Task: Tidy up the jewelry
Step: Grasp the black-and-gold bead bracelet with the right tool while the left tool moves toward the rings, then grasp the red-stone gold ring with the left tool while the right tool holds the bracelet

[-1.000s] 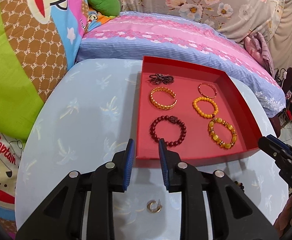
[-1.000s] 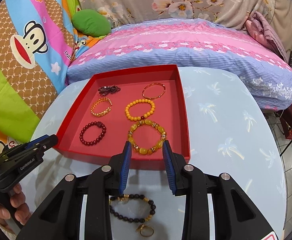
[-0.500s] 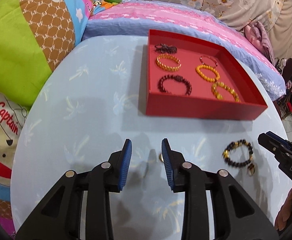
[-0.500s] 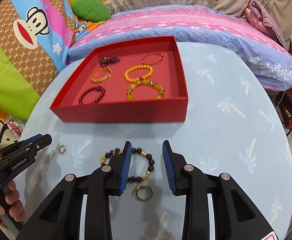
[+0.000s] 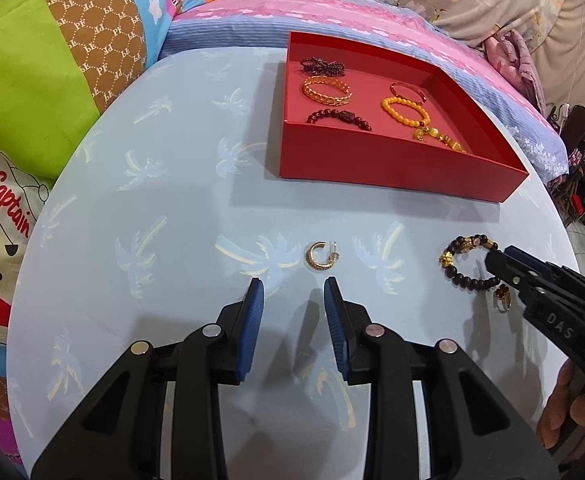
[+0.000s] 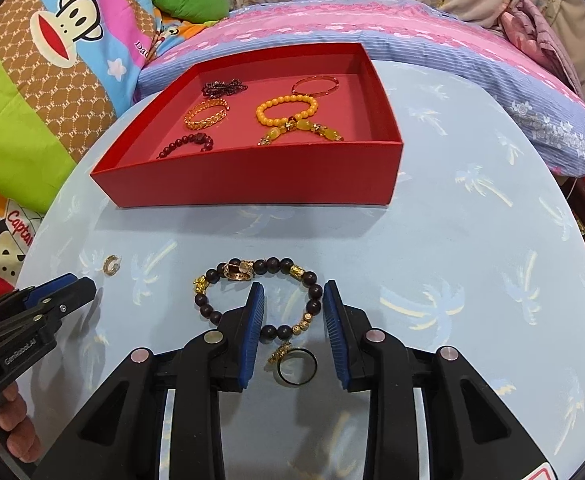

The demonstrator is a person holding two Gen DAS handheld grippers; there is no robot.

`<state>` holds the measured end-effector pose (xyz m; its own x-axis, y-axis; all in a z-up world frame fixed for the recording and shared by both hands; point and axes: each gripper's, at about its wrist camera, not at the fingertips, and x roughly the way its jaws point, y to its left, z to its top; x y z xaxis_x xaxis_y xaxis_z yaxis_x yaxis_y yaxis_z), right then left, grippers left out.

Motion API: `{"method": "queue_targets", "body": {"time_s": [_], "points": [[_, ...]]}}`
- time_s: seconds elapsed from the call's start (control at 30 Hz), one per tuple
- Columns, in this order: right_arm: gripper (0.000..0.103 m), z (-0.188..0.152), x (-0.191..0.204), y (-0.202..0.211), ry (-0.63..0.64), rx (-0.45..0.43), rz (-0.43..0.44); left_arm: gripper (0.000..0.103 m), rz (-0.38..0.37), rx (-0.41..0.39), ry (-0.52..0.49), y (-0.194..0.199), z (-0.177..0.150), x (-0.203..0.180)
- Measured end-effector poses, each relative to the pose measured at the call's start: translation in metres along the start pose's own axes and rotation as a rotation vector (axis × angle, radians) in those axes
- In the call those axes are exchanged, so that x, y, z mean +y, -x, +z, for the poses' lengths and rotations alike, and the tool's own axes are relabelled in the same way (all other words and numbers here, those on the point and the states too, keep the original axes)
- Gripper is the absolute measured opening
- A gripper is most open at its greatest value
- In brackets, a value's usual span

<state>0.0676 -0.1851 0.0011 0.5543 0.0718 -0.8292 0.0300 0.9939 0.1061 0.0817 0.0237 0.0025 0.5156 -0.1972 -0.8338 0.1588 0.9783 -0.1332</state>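
Note:
A gold hoop earring (image 5: 320,256) lies on the pale blue table, just ahead of my left gripper (image 5: 292,284), which is open and holds nothing. A dark bead bracelet with gold charms (image 6: 276,265) lies in front of the red tray (image 6: 252,184). My right gripper (image 6: 292,286) hangs low over the bracelet's near side. Its jaws are closing with some beads between them, and the pads stand apart from the beads. A dark ring (image 6: 296,366) lies under the right gripper. The tray holds several bracelets. In the left wrist view the bracelet (image 5: 466,260) and the right gripper (image 5: 496,260) appear at right.
A small gold ring with a pale stone (image 6: 238,272) rests against the bracelet's far side. The left gripper (image 6: 80,284) and a hand (image 6: 16,432) show at left in the right wrist view. Colourful bedding and pillows (image 6: 52,60) surround the round table (image 6: 472,240).
Both grippers have pulled back from the tray and sunk toward the table. The earring now lies before the left gripper, and the bead bracelet lies between the right fingers.

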Motion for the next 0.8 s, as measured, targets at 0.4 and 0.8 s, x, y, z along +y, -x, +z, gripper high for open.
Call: {"method": "queue_targets", "body": {"time_s": [0.4, 0.8], "points": [[0.008, 0.005, 0.005, 0.002, 0.014, -0.015, 0.024, 0.030, -0.007, 0.008, 0.002, -0.001, 0.001, -0.001], [0.008, 0.017, 0.034, 0.038, 0.063, -0.075, 0.129, 0.030, -0.009, 0.010, 0.006, -0.002, 0.001, 0.000]]}}
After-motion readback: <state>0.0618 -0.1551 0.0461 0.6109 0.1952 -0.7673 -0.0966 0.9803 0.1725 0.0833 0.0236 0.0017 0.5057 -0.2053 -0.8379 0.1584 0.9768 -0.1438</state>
